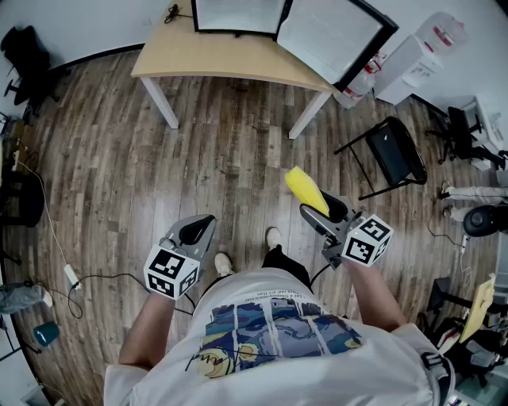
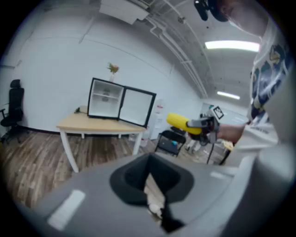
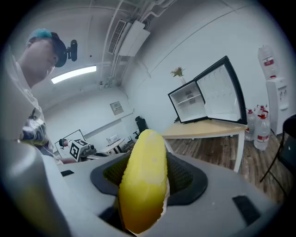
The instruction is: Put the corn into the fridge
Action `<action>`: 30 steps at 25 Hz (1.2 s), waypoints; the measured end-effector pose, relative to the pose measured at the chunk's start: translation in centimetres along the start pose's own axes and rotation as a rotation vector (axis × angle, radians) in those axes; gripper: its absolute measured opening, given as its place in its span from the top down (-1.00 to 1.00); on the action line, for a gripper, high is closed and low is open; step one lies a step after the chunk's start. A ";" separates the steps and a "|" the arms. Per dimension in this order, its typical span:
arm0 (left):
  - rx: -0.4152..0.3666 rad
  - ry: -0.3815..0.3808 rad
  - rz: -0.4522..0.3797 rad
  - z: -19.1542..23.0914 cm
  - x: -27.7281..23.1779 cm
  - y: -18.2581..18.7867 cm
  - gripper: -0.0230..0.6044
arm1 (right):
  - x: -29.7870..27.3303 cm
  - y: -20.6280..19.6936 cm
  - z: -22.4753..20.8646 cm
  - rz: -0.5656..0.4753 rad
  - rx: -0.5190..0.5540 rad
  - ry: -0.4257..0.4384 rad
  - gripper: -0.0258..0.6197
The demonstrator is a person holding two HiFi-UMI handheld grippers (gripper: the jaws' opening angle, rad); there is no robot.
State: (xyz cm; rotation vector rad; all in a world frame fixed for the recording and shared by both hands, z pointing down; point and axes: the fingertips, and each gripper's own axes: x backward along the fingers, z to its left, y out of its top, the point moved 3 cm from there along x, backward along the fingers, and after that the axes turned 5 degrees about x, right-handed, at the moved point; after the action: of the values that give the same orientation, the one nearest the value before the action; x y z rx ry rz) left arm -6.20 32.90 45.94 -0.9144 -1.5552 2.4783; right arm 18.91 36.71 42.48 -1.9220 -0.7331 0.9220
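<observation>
A yellow corn cob (image 1: 305, 190) sticks out forward from my right gripper (image 1: 319, 211), whose jaws are shut on its lower end; it fills the middle of the right gripper view (image 3: 143, 178). My left gripper (image 1: 198, 231) hangs lower at the left, its jaws together with nothing between them (image 2: 153, 186). The small black fridge (image 1: 236, 16) stands on a wooden table (image 1: 206, 59) some way ahead, its door (image 1: 333, 36) swung wide open to the right. White shelves show inside the fridge (image 2: 106, 98). Both grippers are well short of the table.
A black folding chair (image 1: 393, 151) stands right of the table, with water bottles (image 1: 369, 75) and a white dispenser (image 1: 421, 51) behind it. A black office chair (image 1: 24, 55) sits far left. A cable and power strip (image 1: 71, 276) lie on the wood floor at the left.
</observation>
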 end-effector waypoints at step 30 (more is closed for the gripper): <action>0.064 0.044 -0.107 5.1 -16.8 12.6 0.90 | -10.1 9.4 -18.2 0.055 0.110 0.041 0.17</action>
State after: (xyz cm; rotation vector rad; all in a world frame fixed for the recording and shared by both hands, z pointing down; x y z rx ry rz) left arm 7.97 16.59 44.36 -0.8467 -1.4620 2.4030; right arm 29.52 16.59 43.91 -1.8666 -0.5959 0.9351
